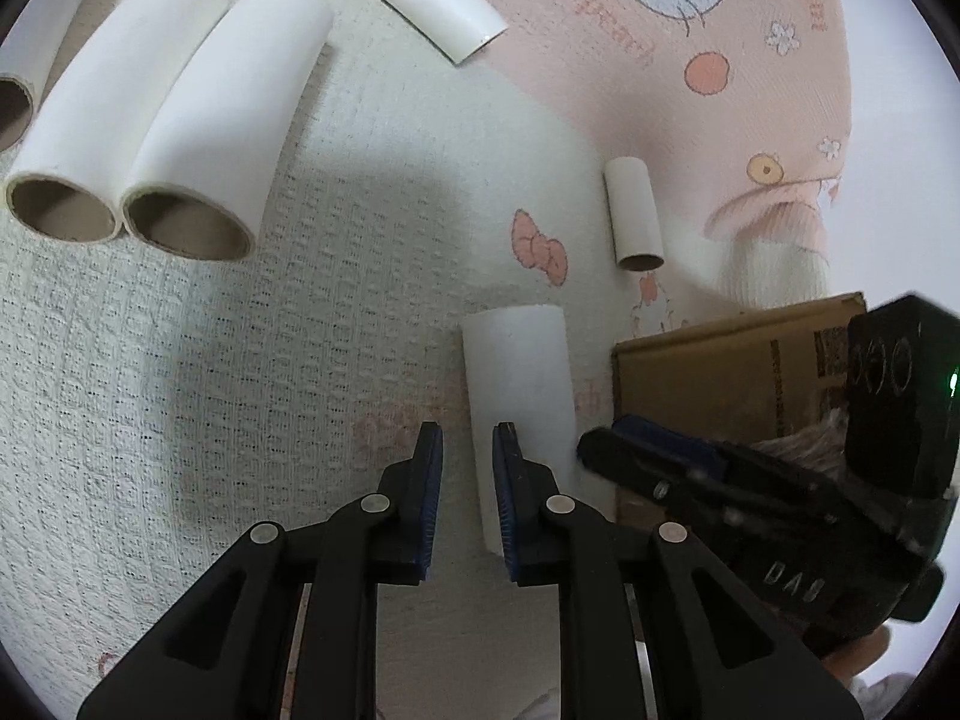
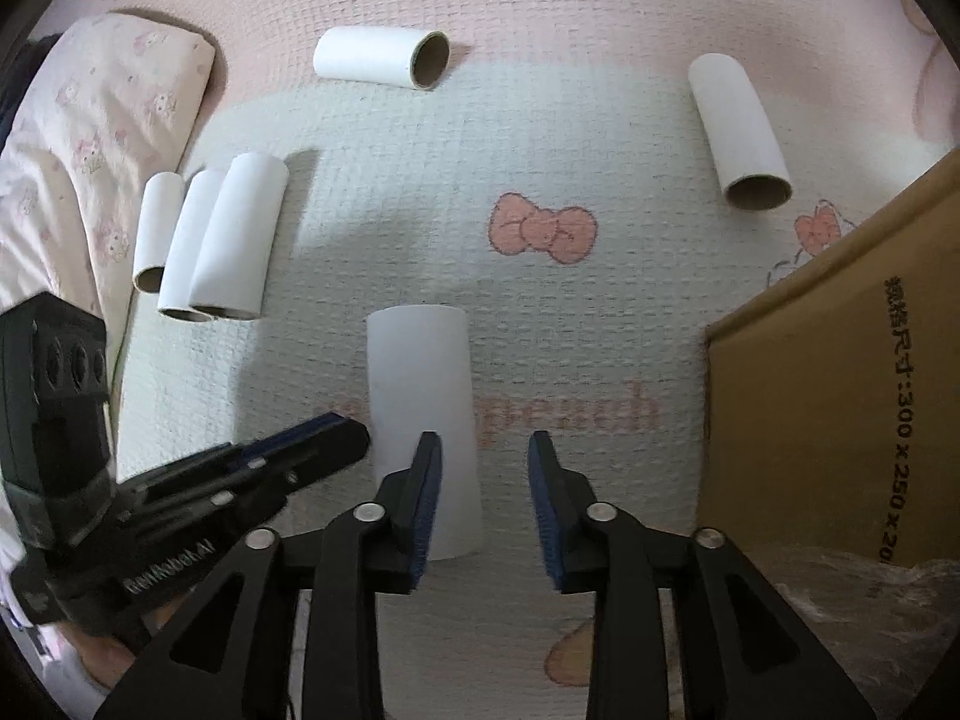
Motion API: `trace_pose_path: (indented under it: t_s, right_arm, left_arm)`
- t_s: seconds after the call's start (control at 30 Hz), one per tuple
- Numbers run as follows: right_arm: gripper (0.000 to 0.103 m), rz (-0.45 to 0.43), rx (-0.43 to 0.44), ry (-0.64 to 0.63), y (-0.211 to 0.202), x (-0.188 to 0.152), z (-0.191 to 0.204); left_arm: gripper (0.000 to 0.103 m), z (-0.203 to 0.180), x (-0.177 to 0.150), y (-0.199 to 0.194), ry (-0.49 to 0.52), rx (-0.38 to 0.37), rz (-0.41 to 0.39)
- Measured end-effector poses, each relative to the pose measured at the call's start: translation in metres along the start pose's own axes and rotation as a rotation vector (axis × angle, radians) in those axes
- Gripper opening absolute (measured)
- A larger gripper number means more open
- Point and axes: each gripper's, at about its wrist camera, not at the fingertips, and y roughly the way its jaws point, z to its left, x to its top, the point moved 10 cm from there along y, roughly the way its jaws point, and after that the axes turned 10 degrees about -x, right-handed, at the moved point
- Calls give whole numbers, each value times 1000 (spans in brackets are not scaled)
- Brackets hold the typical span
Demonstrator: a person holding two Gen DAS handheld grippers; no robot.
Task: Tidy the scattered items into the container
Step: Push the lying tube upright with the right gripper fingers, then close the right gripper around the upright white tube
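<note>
Both the left gripper [image 1: 467,438] and the right gripper [image 2: 485,447] hang with jaws open over the nearest paper tube [image 2: 423,396], cardboard box [image 2: 840,372] at frame right.

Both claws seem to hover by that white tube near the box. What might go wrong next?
The nearest tube lies between the left gripper and right gripper, both open and close together, so they may bump each other. A round tube might roll on the soft mat if nudged. The cardboard box wall could block the drop.
</note>
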Motion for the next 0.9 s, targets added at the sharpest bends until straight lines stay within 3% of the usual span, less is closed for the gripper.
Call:
trace_pose_path:
  t_s: [0.07,0.17,0.2,0.4,0.6,0.9]
  right_arm:
    - [36,-11,-2,-18,0,-7,2]
    - [42,-19,-15,-46,-3,-8,2]
    - [44,-23,-15,-50,-7,-15,0]
    - [45,-22,20,-49,-3,-14,12]
    - [45,-14,59,-53,9,-12,23]
    - [45,33,106,-36,27,-16,27]
  left_arm:
    - [22,-2,2,-1,-8,-18,1]
    - [40,-4,6,0,-39,-47,-7]
    - [43,-4,8,2,-56,-60,-8]
    - [42,-6,12,13,-165,-164,2]
    - [42,-7,13,15,-128,-126,0]
    - [40,-5,13,13,-122,-147,-3]
